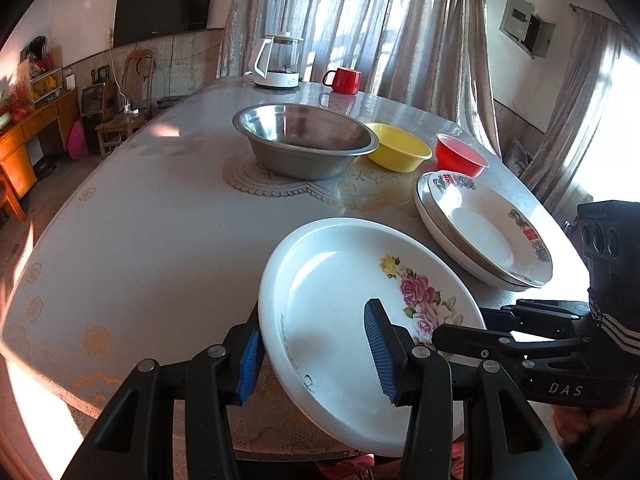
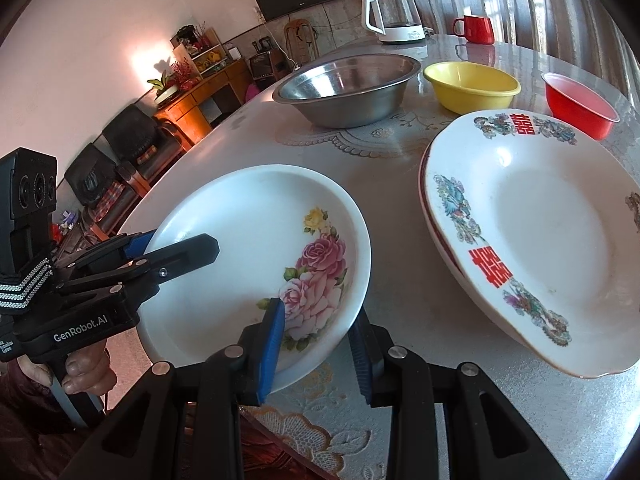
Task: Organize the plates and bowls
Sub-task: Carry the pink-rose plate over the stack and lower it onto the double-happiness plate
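A white plate with pink roses (image 1: 344,312) (image 2: 248,248) is tilted up over the table's near edge. My left gripper (image 1: 316,356) straddles its left rim, one finger inside the plate and one under it. My right gripper (image 2: 318,344) straddles its right rim the same way; it also shows in the left wrist view (image 1: 460,330). A stack of two white plates with red characters (image 1: 488,228) (image 2: 540,240) lies to the right. A steel bowl (image 1: 306,142) (image 2: 348,88), a yellow bowl (image 1: 400,148) (image 2: 472,84) and a red bowl (image 1: 460,154) (image 2: 580,104) stand behind.
A white-based glass kettle (image 1: 280,64) (image 2: 394,16) and a red mug (image 1: 344,80) (image 2: 476,28) stand at the table's far edge. The table (image 1: 140,220) has a lace-patterned cover. Curtains hang behind it; chairs and a cabinet are at the left.
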`<state>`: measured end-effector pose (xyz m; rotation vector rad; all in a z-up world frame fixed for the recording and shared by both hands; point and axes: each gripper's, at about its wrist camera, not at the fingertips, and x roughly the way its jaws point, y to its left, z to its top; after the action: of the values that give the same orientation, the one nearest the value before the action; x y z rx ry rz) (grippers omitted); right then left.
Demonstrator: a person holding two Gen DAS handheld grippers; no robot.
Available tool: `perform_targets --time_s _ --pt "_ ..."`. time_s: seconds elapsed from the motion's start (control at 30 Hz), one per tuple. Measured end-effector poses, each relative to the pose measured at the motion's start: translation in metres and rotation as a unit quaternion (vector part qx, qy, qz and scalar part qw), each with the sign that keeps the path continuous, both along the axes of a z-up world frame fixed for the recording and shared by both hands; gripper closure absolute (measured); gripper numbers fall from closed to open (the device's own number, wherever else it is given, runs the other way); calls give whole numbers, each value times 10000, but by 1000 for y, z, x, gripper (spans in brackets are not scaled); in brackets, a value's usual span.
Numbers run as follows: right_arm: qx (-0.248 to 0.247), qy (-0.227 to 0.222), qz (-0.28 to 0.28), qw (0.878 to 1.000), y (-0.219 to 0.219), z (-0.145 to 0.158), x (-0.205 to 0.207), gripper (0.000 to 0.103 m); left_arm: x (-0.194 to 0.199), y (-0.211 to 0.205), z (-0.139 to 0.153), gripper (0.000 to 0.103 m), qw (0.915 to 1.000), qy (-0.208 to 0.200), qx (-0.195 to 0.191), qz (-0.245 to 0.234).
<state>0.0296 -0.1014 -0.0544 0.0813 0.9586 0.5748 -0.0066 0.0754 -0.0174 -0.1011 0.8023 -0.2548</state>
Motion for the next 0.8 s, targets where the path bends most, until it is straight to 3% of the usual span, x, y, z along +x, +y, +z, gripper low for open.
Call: perform_targets --time_s 0.4,0.8 --pt "267 -62 -92 9996 -6 12 4 71 2 -4 19 56 9997 -255 52 -20" --pt "492 -334 -499 9970 -35 32 6 71 12 -34 43 56 9974 -583 127 -412"
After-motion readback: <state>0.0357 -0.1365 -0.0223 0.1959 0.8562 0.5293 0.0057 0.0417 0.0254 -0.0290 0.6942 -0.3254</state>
